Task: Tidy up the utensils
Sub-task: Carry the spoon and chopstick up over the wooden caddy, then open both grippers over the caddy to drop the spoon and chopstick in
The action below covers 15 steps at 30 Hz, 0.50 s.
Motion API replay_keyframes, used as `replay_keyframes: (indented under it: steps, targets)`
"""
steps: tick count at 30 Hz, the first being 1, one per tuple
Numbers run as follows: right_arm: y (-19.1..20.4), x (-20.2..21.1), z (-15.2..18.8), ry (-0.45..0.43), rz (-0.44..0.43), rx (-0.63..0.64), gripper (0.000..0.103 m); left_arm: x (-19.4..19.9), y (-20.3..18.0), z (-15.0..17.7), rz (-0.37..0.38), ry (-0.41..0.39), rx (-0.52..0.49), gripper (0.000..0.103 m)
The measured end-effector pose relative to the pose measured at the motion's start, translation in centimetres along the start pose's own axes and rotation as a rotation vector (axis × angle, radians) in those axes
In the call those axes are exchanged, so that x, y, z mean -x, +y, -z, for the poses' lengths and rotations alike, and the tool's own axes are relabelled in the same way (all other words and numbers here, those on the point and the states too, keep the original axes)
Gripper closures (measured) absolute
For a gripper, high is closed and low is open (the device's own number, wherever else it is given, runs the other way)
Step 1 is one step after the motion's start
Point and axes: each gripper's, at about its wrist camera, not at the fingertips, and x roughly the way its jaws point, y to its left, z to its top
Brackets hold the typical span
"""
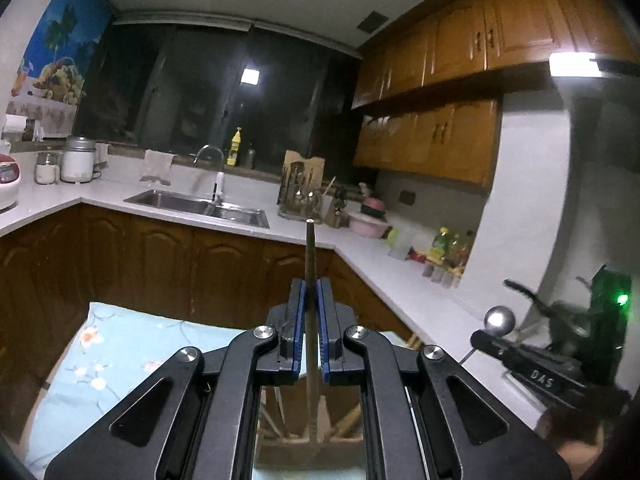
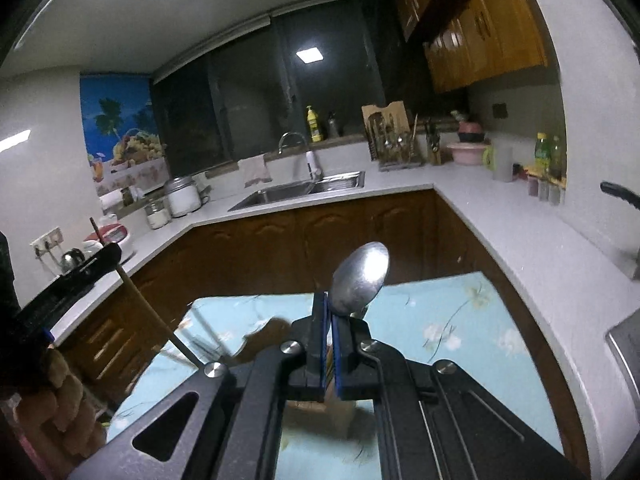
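Two tools were raised above a worktop covered in a pale blue floral cloth (image 1: 120,340), each clenched on one utensil.

On the left, the left tool (image 1: 311,292) gripped a thin brown chopstick (image 1: 310,256) between its blue pads (image 1: 298,316), the stick standing up and forward past the fingertips. Seen from the right wrist view, the same chopstick (image 2: 136,292) slanted down from that tool (its lower end dark and narrow) toward a blurred cluster of sticks over the cloth. Below the left tool, through the gap in its frame, some wooden sticks and a brown holder (image 1: 308,428) showed, though too dimly to sort out.

On the right, the right tool (image 2: 331,312) pinched the neck of a metal spoon (image 2: 362,278), bowl upward and tilted slightly to the right. In the left wrist view that spoon's bowl (image 1: 499,320) appeared as a shiny round shape above the black body of the right tool.

Farther back, a steel sink (image 1: 200,202) sat in the white counter (image 2: 500,216) under a dark window, with a utensil rack (image 1: 301,196) just to its right, then a pink bowl (image 1: 368,224) and several bottles (image 1: 448,248) along the wall.
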Motion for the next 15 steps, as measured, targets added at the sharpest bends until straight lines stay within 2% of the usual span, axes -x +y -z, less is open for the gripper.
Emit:
replay_keyframes:
  steps: [5,12,15]
  targets:
    - [0.1,-3.4,1.4,0.024,0.020,0.016,0.101,-3.4,0.6,2.9,-0.083,-0.018,-0.007,0.098]
    - [0.6,-6.7,5.0,0.114,-0.005,0.023,0.101,-4.6,1.5,7.3,-0.091,0.063,-0.009,0.098]
    - [0.6,-7.8,6.1,0.166,-0.023,0.015,0.101,-3.9,0.9,7.7,-0.096,0.055,-0.052,0.098]
